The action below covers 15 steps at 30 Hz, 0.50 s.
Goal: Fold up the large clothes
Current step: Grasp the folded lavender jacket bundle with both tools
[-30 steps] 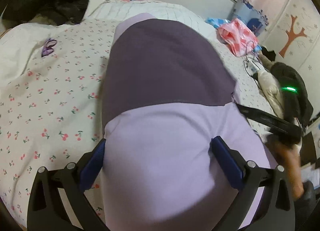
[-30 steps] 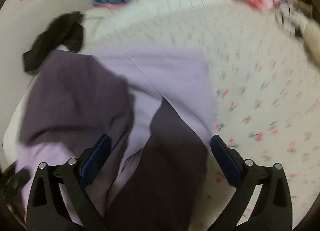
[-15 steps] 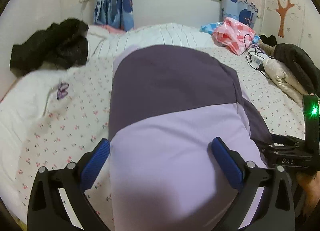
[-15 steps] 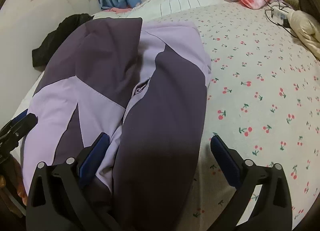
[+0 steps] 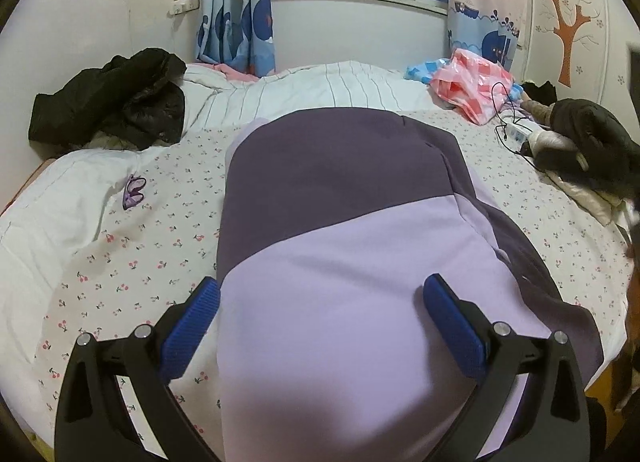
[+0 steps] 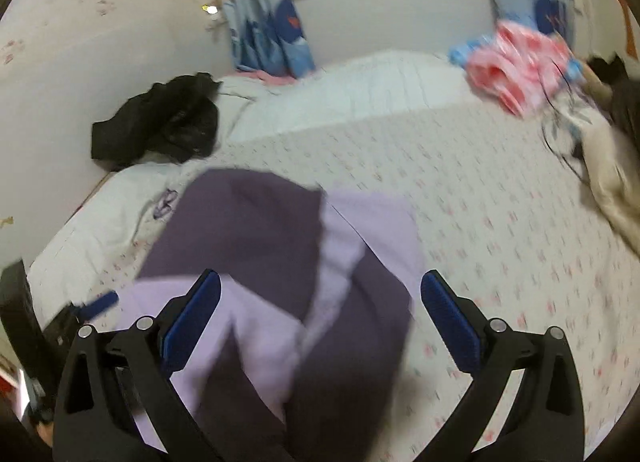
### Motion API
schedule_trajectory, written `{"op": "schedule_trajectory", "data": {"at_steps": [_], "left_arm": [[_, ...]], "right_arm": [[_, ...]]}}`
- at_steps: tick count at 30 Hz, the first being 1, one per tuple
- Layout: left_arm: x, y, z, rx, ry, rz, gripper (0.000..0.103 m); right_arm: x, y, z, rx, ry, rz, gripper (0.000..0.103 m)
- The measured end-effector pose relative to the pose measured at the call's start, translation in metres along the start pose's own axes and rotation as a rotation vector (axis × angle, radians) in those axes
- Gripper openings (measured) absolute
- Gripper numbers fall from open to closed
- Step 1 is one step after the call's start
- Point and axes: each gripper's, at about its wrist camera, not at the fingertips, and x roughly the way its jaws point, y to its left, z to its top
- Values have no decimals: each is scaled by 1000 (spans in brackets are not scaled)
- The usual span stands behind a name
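Observation:
A large purple garment with dark and light lilac panels (image 5: pixel 340 230) lies on the cherry-print bed sheet (image 5: pixel 160 230), stretching away from me. My left gripper (image 5: pixel 320 302) is open above its near light end, holding nothing. In the right wrist view the same garment (image 6: pixel 280 282) lies lower left, blurred. My right gripper (image 6: pixel 320 298) is open over it, holding nothing. The left gripper's blue pad shows at the left edge of that view (image 6: pixel 100 302).
A black jacket (image 5: pixel 112 102) lies at the far left of the bed. A pink checked bag (image 5: pixel 472 82) and a cable with power strip (image 5: pixel 516 130) lie far right. A dark coat (image 5: pixel 592 138) sits at the right edge. A white quilt (image 5: pixel 312 90) lies at the back.
Both grippers have pulled back and tilted up, so more wall and window show. The right gripper has moved out of the left view. The right view is now motion-blurred.

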Motion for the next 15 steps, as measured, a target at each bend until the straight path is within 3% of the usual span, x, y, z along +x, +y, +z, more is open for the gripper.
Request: {"op": "schedule_trajectory", "data": {"at_steps": [3,7,9,15], "left_arm": [[-1,-3,0,12,-7,10,98],[-1,-6,-1,24,1,-3,98],[-1,-9,-2,44,4,-3,98],[-4,-14,-3,77,-18,2,98]], "right_arm": [[26,16,5,-21,32,8,97],[81,11,-30,-28,170,-29,97],[87,-1,-42,25,175,9,97],[80,-3,-50,1,188,-2,97]]}}
